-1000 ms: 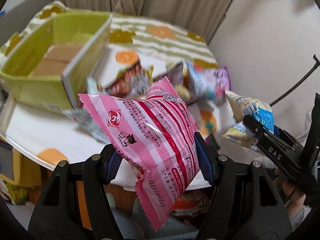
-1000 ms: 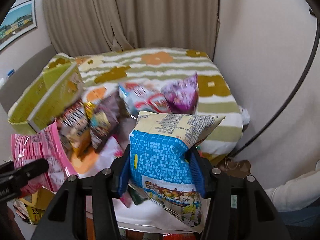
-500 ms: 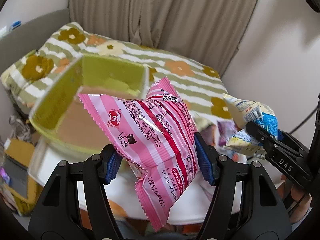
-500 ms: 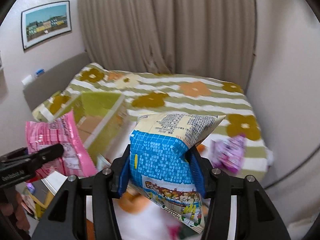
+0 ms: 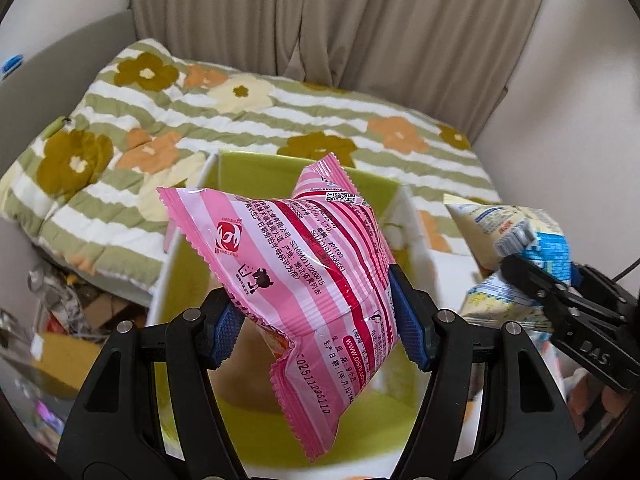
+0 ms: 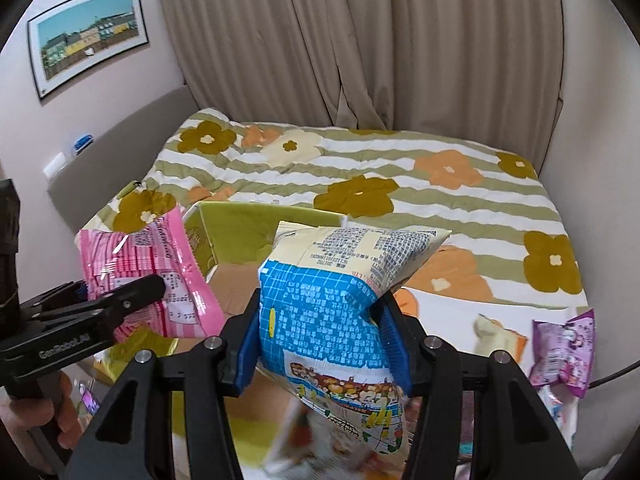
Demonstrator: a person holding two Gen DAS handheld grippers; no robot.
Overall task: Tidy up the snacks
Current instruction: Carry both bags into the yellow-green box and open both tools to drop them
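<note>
A pink striped snack bag [image 5: 304, 272] is pinched between the blue pads of my left gripper [image 5: 318, 322], which is shut on it above the green cardboard box [image 5: 256, 420]. My right gripper [image 6: 320, 340] is shut on a blue and cream snack bag [image 6: 332, 284], held over the box's brown floor [image 6: 232, 288]. In the left wrist view the right gripper [image 5: 560, 304] with its blue bag [image 5: 520, 240] hangs at the right. In the right wrist view the left gripper [image 6: 100, 304] with the pink bag [image 6: 160, 272] shows at the left.
A purple snack bag [image 6: 568, 352] and an orange and cream one [image 6: 500, 332] lie on the white table at the right. Behind the box is a bed with a flowered green striped quilt [image 6: 400, 176]. Clutter sits on the floor [image 5: 60, 320] to the left. A hand [image 6: 36, 412] grips the left tool.
Both grippers have carried their bags leftward, from beside the snack pile to over the green box. The box now fills the area below the pink bag. Neither grip has changed.
</note>
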